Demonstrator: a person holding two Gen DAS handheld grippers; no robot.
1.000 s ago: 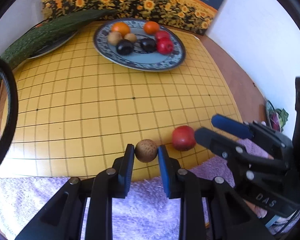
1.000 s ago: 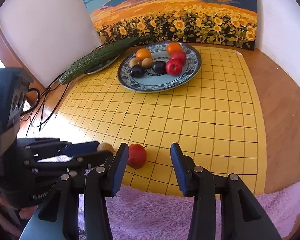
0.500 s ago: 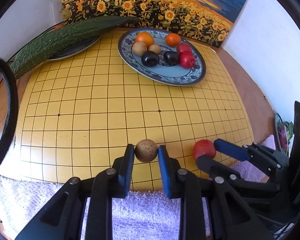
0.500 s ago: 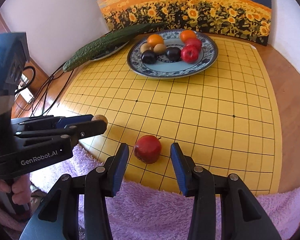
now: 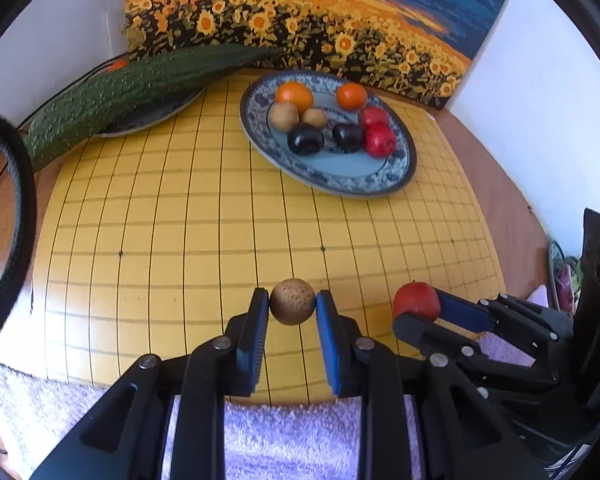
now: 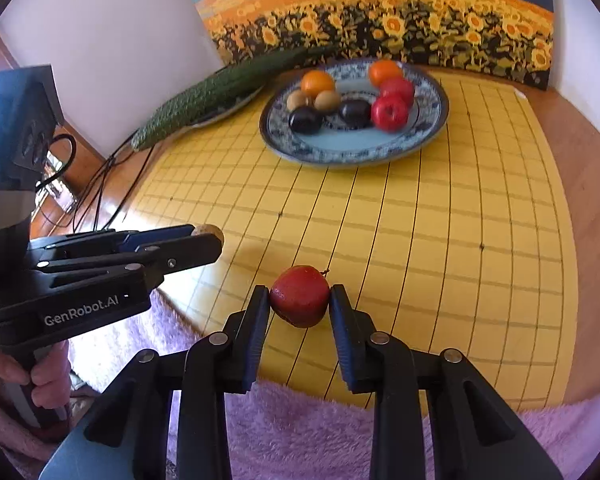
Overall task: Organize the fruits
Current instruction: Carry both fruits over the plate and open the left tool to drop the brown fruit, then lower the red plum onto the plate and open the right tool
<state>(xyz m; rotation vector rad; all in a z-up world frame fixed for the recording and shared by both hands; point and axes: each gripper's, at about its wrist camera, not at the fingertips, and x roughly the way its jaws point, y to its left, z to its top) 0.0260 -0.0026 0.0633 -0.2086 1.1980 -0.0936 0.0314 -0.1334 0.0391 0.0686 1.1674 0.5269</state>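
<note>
The pick-up step is judged to be ending: two fruits are gripped at the near edge of the yellow grid board [image 6: 420,240], and the carry to the plate [image 6: 432,136] at the far end is not yet begun. For that move, both fruits are to be lifted clear of the board and set down in the bare near part of the plate, beside the fruits already lying there. The cucumber [image 5: 112,100] lies far left, off the path; nothing is seen to stand in the way. The left gripper [image 5: 292,308] is closed on the brown fruit [image 5: 292,301]. The right gripper [image 6: 299,300] is closed on the red fruit [image 6: 299,295], its fingers touching both sides.
</note>
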